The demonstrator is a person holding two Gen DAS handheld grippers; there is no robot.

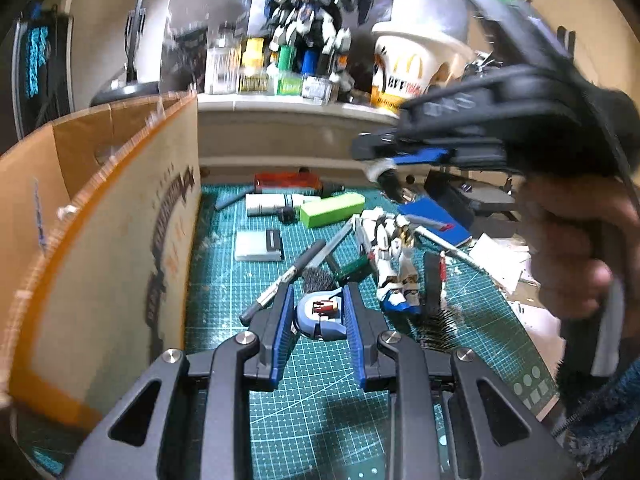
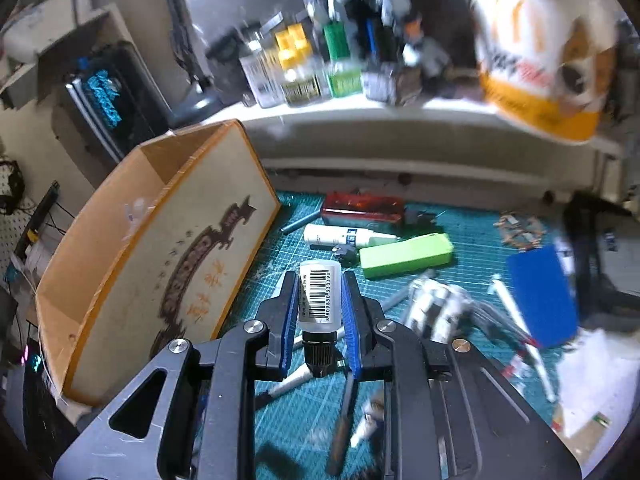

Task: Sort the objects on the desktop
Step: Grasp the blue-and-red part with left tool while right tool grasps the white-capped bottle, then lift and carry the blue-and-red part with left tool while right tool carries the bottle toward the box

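Note:
My left gripper (image 1: 319, 294) is shut on a small blue tape dispenser (image 1: 319, 316) just above the green cutting mat (image 1: 280, 420). My right gripper (image 2: 320, 282) is shut on a small white bottle with a barcode label and black cap (image 2: 319, 300), held above the mat. The right gripper also shows in the left wrist view (image 1: 384, 166), up high on the right, still holding the bottle. A cardboard box (image 1: 100, 208) stands open on the left, also seen in the right wrist view (image 2: 152, 240).
On the mat lie a green block (image 2: 406, 256), a white tube (image 2: 344, 236), a red case (image 2: 362, 208), a blue card (image 2: 544, 296), a white robot figure (image 1: 390, 252), pens (image 1: 288, 276) and a black brush (image 1: 434, 296). A shelf with bottles (image 1: 256, 68) runs behind.

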